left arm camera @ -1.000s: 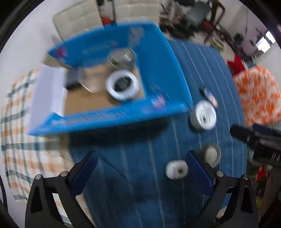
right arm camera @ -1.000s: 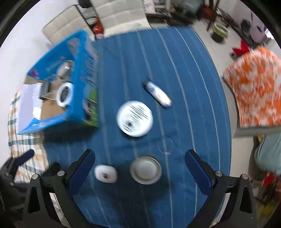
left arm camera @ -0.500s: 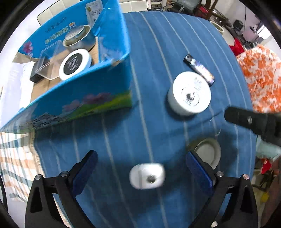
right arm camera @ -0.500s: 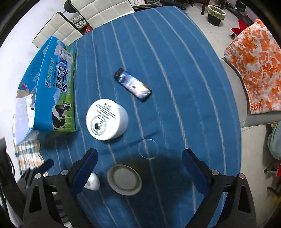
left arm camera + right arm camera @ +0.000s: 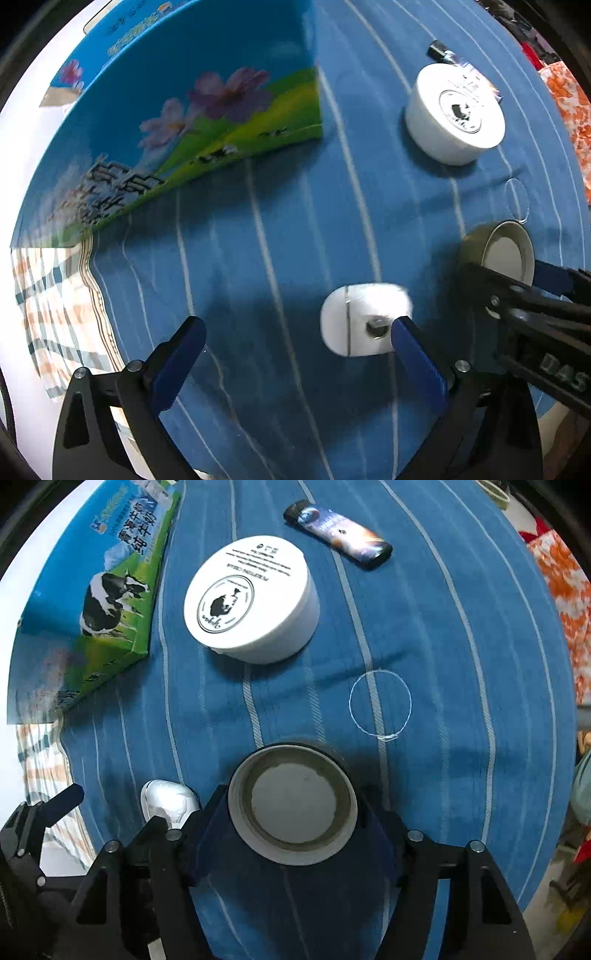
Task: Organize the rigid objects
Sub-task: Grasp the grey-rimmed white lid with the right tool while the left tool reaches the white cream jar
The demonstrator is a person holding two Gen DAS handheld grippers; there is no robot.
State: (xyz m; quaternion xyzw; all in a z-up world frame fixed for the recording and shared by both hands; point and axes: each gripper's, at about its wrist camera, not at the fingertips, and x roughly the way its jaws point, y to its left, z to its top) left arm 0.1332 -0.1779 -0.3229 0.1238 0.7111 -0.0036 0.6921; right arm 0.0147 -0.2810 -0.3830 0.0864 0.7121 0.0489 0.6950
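The right gripper (image 5: 293,808) is pinching a tin (image 5: 293,806) (open side up) on the blue cloth (image 5: 461,627). The left gripper (image 5: 295,341) is hanging spread wide, one finger (image 5: 413,347) overlapping a white case (image 5: 364,319).

The left tool (image 5: 295,338) hangs low over the worktop (image 5: 258,240) with its two blue fingers (image 5: 177,360) spread wide apart, pointing forward and down. Nothing sits between them; the tip of its right-hand finger lies just over the edge of a small white capsule-shaped case (image 5: 364,319), though whether it touches I cannot tell. The right tool (image 5: 293,810) comes in from the right side, its black frame reaching across close beside the left one. Its blue fingers (image 5: 210,834) are drawn in against the two sides of a round lid (image 5: 293,805), gripping it by the rim.
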